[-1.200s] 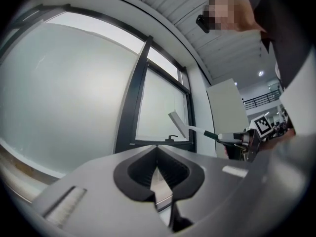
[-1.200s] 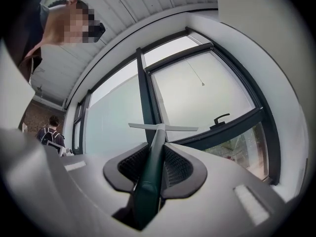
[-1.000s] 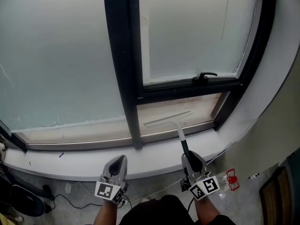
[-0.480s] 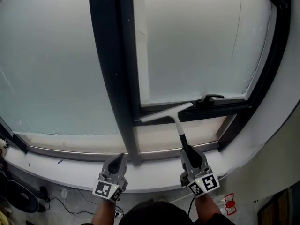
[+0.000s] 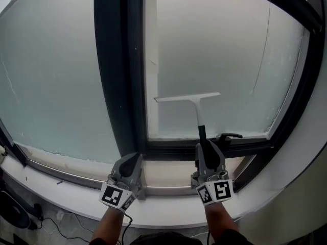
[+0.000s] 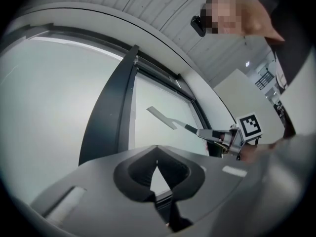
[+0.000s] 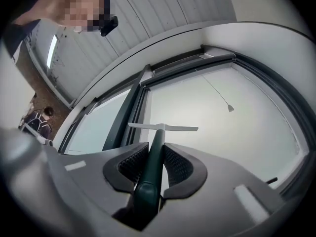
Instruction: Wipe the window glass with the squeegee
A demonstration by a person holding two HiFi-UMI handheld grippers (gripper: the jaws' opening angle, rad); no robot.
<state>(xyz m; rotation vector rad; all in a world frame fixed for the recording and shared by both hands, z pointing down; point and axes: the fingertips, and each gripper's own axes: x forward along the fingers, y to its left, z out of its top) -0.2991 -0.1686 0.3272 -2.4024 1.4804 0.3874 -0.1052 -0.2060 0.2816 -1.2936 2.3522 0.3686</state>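
Squeegee (image 5: 196, 105) blade low on the right pane of window glass (image 5: 230, 50).
My right gripper (image 5: 207, 156) pinches its handle; my left gripper (image 5: 130, 168) is pressed together, empty. A tilting blade could skip and streak.

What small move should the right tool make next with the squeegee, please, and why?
Probably lift the squeegee higher: the right tool is shut on its handle, and the blade sits low on the right pane, with most of the glass above it.
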